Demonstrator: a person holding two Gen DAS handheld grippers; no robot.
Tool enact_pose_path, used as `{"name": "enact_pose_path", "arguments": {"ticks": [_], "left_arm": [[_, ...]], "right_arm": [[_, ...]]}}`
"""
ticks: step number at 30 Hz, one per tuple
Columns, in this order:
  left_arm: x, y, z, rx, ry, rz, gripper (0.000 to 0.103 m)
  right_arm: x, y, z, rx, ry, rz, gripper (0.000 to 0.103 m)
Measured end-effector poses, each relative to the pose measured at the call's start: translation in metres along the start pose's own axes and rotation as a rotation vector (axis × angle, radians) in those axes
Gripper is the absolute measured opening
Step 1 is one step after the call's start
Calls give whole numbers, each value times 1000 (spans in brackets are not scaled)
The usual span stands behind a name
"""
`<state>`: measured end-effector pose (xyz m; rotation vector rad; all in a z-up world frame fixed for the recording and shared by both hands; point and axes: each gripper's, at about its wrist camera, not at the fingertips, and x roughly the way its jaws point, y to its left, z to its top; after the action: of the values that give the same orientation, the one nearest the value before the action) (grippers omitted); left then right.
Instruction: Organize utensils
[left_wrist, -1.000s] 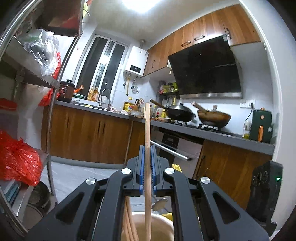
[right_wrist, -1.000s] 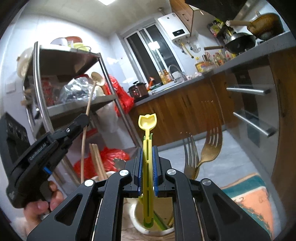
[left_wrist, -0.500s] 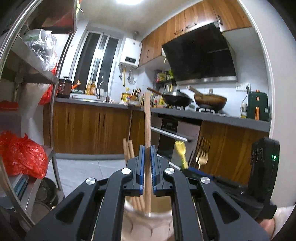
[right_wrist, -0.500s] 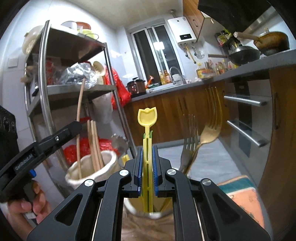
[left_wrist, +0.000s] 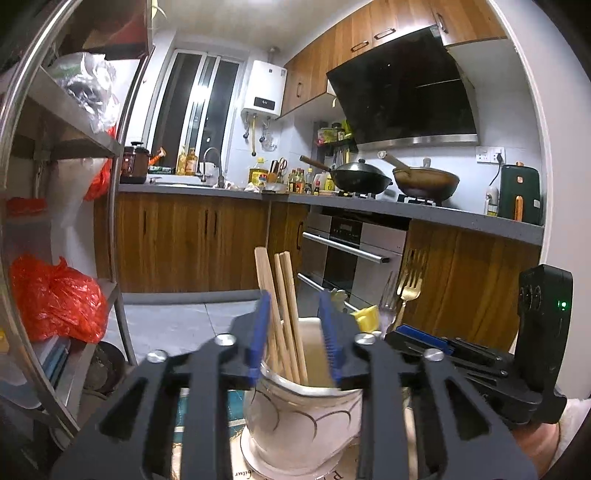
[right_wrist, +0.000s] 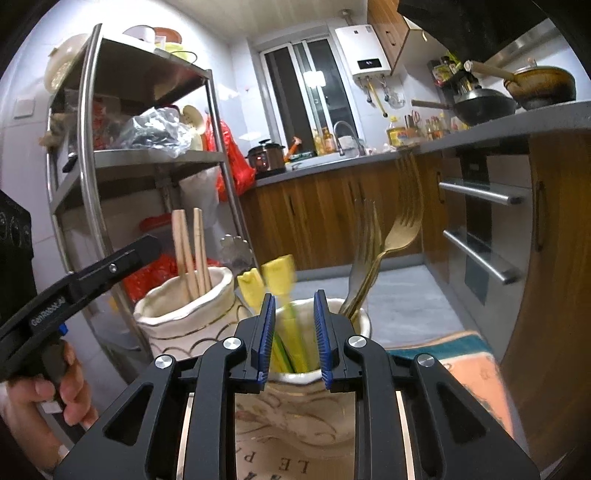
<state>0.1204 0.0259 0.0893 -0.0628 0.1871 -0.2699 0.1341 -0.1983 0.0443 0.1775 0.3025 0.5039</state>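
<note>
My left gripper (left_wrist: 295, 336) is open and empty above a white ceramic holder (left_wrist: 295, 421) that holds several wooden chopsticks (left_wrist: 286, 306). My right gripper (right_wrist: 293, 336) is open and empty above a second cream holder (right_wrist: 295, 413) that holds yellow utensils (right_wrist: 277, 277) and two gold forks (right_wrist: 391, 243). The chopstick holder (right_wrist: 184, 317) and the left gripper (right_wrist: 92, 280) also show at the left of the right wrist view. The right gripper (left_wrist: 443, 347) and the forks (left_wrist: 406, 288) show at the right of the left wrist view.
A steel shelf rack (right_wrist: 96, 155) with red bags (left_wrist: 55, 299) stands at the left. Wooden cabinets and an oven (left_wrist: 351, 254) line the back. A counter (left_wrist: 443, 214) carries woks and bottles. A patterned mat (right_wrist: 472, 362) lies under the holders.
Both grippers have opened. The left let go of the wooden chopstick, which now stands in the white holder. The right let go of the yellow utensil, which dropped into the cream holder.
</note>
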Motion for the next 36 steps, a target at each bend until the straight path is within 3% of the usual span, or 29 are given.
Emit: {"name": "enact_pose_path", "arguments": {"ticks": [1,3,9,12,14,20,29,36], "left_arm": [[-4,-1,0,6,-1,0,33],[-12,-3,-1,21,1,1,47],[-43,-6,-15,50,22,4,73],[-58,-7,-24,47,35,1,79],[-64,-7,-29,39,43,3,84],[-78,-7,-48,45,65,17,97],[-75,1,-70,33,116,79,97],[-77,1,-68,36,100,84,97]], "right_arm": [[-4,0,-1,-3,-1,-4,23],[-16,1,-2,-9,-7,-12,26],[-50,7,-15,-65,13,-31,55],[-62,8,-21,-86,24,-39,60],[-70,9,-26,-100,33,-47,73],[-85,15,-37,-166,42,-63,89],[-94,10,-46,-185,29,-122,95],[-97,8,-45,-175,3,-117,95]]}}
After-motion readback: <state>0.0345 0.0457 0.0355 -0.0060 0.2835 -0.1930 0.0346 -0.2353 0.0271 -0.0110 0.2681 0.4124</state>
